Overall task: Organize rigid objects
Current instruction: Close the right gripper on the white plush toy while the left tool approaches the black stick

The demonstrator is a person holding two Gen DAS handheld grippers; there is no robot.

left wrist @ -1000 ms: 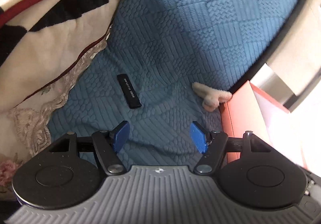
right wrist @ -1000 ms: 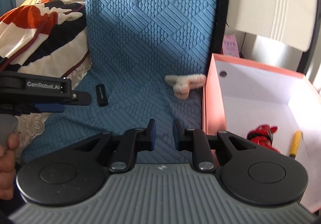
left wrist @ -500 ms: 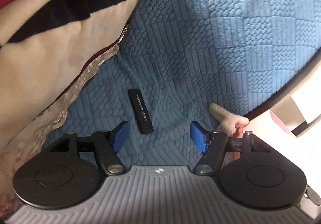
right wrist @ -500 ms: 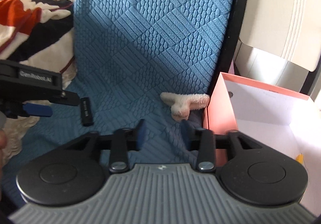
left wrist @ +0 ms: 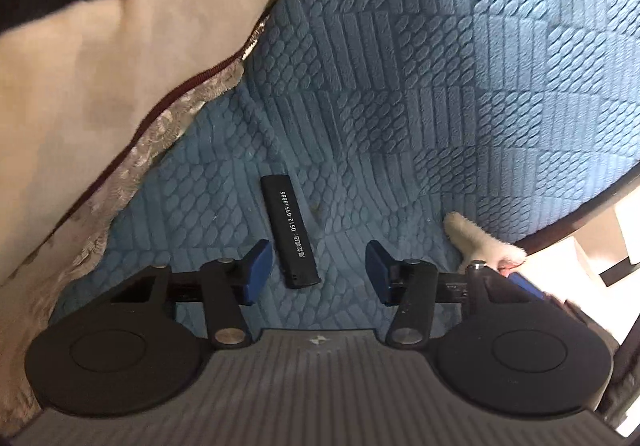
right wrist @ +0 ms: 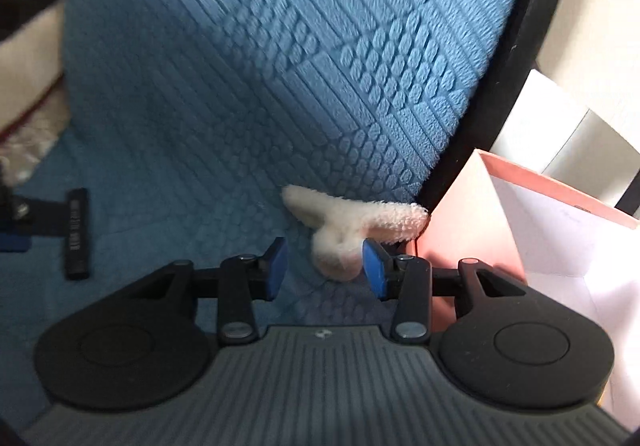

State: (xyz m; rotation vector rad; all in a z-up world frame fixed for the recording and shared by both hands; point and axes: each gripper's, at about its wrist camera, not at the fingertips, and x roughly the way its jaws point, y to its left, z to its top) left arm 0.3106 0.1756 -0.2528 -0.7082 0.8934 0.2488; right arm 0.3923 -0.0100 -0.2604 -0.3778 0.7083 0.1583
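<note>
A black stick with white print (left wrist: 290, 232) lies on the blue quilted cover (left wrist: 440, 86). My left gripper (left wrist: 318, 270) hangs just over its near end, which lies between the blue pads, nearer the left one; the jaws are closing and do not press on it. A fluffy cream hair clip (right wrist: 352, 222) rests by the pink box (right wrist: 460, 230). My right gripper (right wrist: 325, 266) is open, with the clip's lower lobe between its pads, close to the right pad. The clip (left wrist: 484, 246) also shows in the left wrist view, and the stick (right wrist: 77, 234) in the right wrist view.
A cream blanket with black stripes and a lace edge (left wrist: 120, 86) covers the left side. The bed's black frame edge (right wrist: 500, 86) runs along the right. The pink box, white inside, stands beside the bed, with white furniture (right wrist: 560, 126) behind it.
Both grippers came down and forward. The left one now straddles the black stick with narrower jaws. The right one went from nearly shut to open and reached the fluffy clip.
</note>
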